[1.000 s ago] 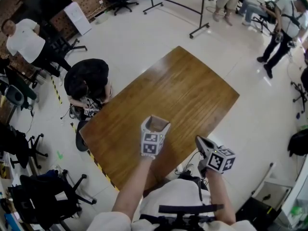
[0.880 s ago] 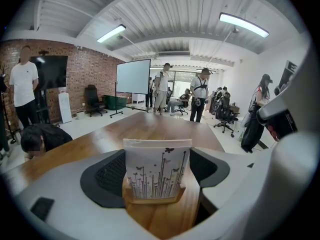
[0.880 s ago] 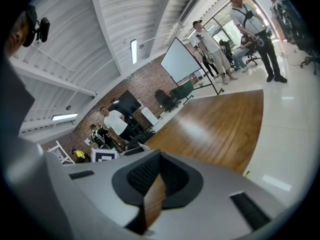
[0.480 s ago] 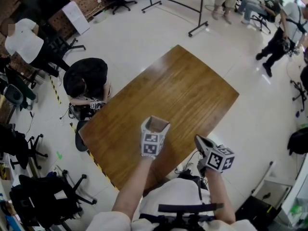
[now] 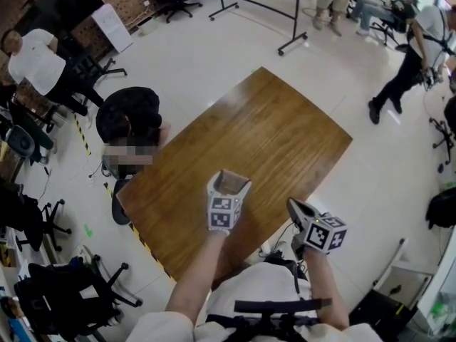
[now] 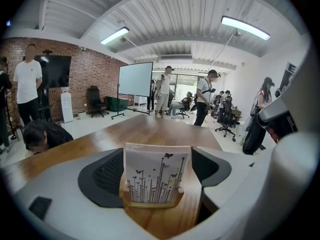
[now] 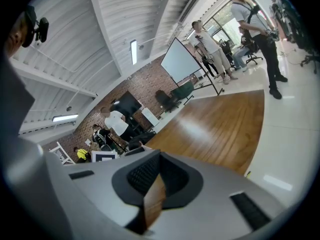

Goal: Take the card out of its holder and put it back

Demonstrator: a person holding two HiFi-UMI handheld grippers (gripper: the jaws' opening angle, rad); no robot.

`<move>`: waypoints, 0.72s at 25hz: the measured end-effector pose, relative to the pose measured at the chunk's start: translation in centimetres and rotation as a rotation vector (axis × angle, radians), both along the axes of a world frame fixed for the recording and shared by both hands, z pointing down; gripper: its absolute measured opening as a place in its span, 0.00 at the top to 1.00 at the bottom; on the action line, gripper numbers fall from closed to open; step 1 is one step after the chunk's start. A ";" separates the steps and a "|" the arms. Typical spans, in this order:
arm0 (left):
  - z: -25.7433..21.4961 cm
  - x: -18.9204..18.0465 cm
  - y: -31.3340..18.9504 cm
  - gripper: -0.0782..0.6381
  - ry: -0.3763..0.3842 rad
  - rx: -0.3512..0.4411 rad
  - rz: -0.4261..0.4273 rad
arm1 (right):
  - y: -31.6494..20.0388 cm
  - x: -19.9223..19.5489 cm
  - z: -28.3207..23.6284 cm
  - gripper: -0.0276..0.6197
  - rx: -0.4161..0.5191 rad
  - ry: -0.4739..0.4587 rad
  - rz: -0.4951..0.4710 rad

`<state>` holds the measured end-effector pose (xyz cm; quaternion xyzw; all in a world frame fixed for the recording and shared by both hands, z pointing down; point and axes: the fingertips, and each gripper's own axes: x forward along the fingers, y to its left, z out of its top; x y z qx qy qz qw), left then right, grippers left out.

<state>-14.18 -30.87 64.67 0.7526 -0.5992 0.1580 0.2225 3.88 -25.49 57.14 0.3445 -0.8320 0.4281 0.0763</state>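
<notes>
Now | left gripper (image 5: 229,181) clamps holder (image 6: 150,202) with card (image 6: 156,173) | right gripper (image 7: 154,186) nearly closed

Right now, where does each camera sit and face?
Head view: on the person's head, steeply down at table; forearms, left gripper, right gripper show.
Left gripper view: on that gripper, along its jaws holding card holder with card.
Right gripper view: on that gripper, along its jaws, across the table.
Shared: all see the table.
</notes>
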 end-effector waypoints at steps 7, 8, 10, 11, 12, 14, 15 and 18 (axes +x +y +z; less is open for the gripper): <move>-3.4 -0.1 2.4 0.30 0.022 0.063 -0.051 | 0.1 0.8 -0.3 0.95 0.013 -0.012 -0.026; -4.0 -0.2 3.1 0.30 0.030 0.068 -0.063 | 0.1 0.8 -0.5 0.95 0.015 -0.014 -0.036; -4.6 -0.2 4.8 0.30 0.064 0.055 -0.083 | 0.2 0.9 -0.8 0.95 0.021 -0.015 -0.053; -4.7 0.0 5.7 0.30 0.088 0.040 -0.089 | 0.3 0.9 -1.1 0.95 0.024 -0.015 -0.060; -4.7 0.2 6.7 0.30 0.111 0.026 -0.095 | 0.5 0.9 -1.1 0.95 0.024 -0.019 -0.067; -4.8 0.4 8.8 0.31 0.139 0.011 -0.123 | 1.1 0.8 -0.4 0.95 0.015 -0.047 -0.087; -5.0 0.5 9.8 0.31 0.146 0.009 -0.143 | 1.4 0.7 -0.1 0.95 0.008 -0.061 -0.101; -5.4 1.3 13.0 0.31 0.165 -0.003 -0.202 | 2.9 0.6 0.7 0.95 -0.015 -0.086 -0.145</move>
